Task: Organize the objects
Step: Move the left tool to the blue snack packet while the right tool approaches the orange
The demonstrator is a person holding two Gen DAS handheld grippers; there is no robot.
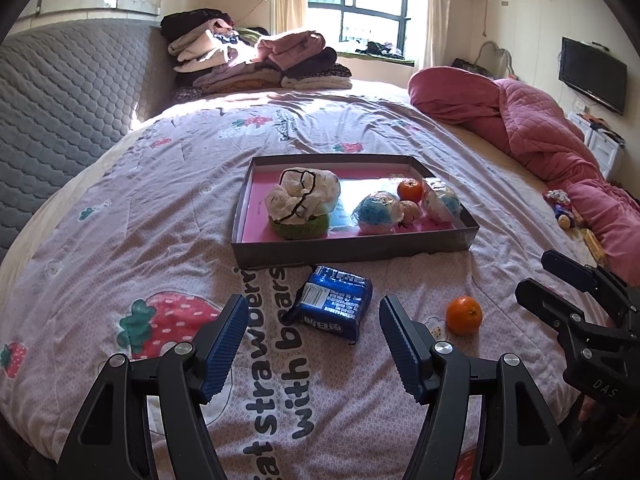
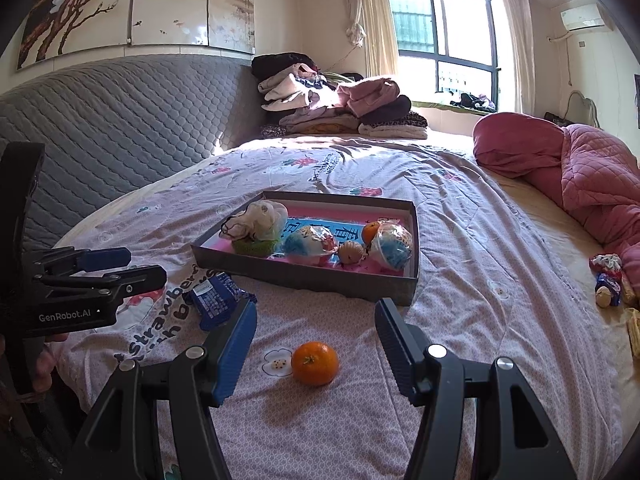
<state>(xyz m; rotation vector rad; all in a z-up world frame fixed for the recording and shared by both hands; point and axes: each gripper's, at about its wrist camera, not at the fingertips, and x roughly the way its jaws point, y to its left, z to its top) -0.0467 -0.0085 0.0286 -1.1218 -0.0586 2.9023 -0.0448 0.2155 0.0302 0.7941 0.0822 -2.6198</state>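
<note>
A grey box tray (image 1: 352, 250) (image 2: 304, 278) with a pink floor lies on the bed. It holds a white and green knitted bundle (image 1: 302, 202) (image 2: 256, 228), two wrapped blue-white balls (image 1: 378, 210) (image 2: 308, 244), a tangerine (image 1: 409, 189) (image 2: 370, 232) and a small tan fruit (image 1: 411, 212). A blue snack packet (image 1: 334, 302) (image 2: 216, 302) lies in front of the tray, between my open left gripper's (image 1: 312, 344) jaws. A loose tangerine (image 1: 464, 315) (image 2: 315, 362) lies between my open right gripper's (image 2: 316, 346) jaws. Both grippers are empty.
A pink quilt (image 1: 532, 128) (image 2: 580, 176) is heaped on the right. Folded clothes (image 1: 256, 60) (image 2: 336, 100) are stacked at the bed's far end. Small wrapped items (image 2: 610, 280) lie at the right edge. A grey padded headboard (image 2: 100, 120) runs along the left.
</note>
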